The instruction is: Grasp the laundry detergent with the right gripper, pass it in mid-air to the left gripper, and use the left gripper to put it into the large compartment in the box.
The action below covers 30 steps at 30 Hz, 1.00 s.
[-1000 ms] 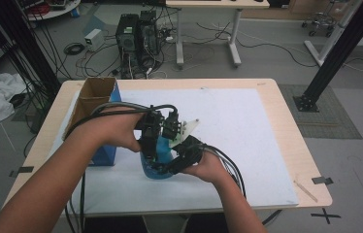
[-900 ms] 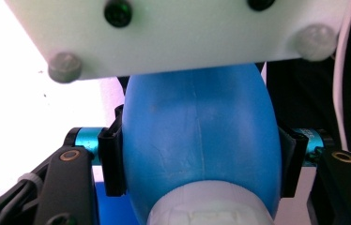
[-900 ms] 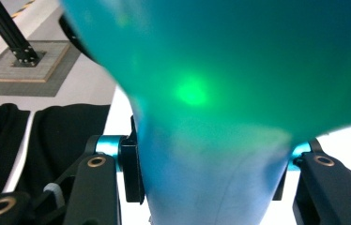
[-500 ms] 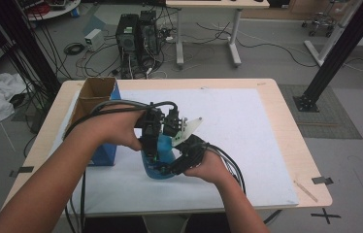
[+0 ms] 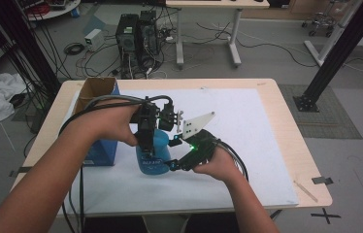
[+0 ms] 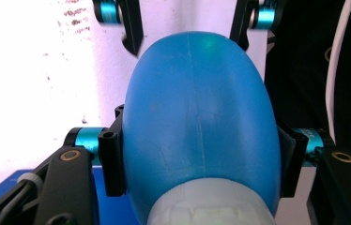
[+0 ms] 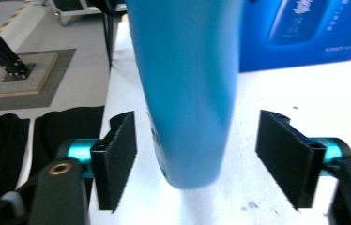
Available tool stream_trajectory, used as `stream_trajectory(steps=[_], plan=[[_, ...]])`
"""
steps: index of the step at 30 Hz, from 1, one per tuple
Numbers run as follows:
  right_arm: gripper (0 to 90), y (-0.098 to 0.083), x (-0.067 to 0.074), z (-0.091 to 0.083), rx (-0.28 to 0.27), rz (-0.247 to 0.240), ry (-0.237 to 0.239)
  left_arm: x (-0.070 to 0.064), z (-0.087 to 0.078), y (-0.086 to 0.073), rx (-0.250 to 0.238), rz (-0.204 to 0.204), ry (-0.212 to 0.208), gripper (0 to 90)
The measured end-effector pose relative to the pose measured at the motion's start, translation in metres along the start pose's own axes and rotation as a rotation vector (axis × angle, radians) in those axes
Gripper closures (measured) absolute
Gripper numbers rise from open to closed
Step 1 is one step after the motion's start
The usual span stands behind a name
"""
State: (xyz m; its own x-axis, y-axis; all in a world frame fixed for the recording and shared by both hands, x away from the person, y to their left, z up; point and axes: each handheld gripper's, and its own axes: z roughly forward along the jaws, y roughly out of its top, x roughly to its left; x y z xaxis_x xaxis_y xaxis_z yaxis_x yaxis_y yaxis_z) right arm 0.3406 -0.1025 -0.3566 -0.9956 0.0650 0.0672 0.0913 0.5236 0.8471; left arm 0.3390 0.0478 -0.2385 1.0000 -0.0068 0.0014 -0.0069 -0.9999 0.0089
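On the white table sheet [image 5: 247, 160], a smooth rounded blue bottle [image 5: 151, 154] stands.

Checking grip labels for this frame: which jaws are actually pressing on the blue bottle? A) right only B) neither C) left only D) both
C: in the left gripper view the left gripper has its pads flat against the blue bottle, while in the right gripper view the right gripper, whose jaws have just been opening, shows gaps between both pads and the bottle.

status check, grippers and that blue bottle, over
Left gripper clamped on blue bottle, holding it up. Right gripper jaws just opened, pads off the bottle's lower end, bottle between them. Blue box close beside; nothing blocking.
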Motion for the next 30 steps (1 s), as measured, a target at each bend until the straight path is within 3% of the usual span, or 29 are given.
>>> stream_trajectory(steps=[11,19,30], plan=[[22.8,-0.001,-0.006,-0.022,0.077,0.022,-0.063,0.01,-0.009,-0.008,-0.016,-0.077,-0.02,37.4],[21.8,0.006,-0.008,-0.042,0.164,0.004,-0.104,0.019,-0.019,-0.016,-0.04,-0.164,-0.03,37.3],[19.3,0.013,-0.009,-0.056,0.262,-0.014,-0.145,0.026,-0.034,-0.027,-0.058,-0.229,-0.045,37.3]])
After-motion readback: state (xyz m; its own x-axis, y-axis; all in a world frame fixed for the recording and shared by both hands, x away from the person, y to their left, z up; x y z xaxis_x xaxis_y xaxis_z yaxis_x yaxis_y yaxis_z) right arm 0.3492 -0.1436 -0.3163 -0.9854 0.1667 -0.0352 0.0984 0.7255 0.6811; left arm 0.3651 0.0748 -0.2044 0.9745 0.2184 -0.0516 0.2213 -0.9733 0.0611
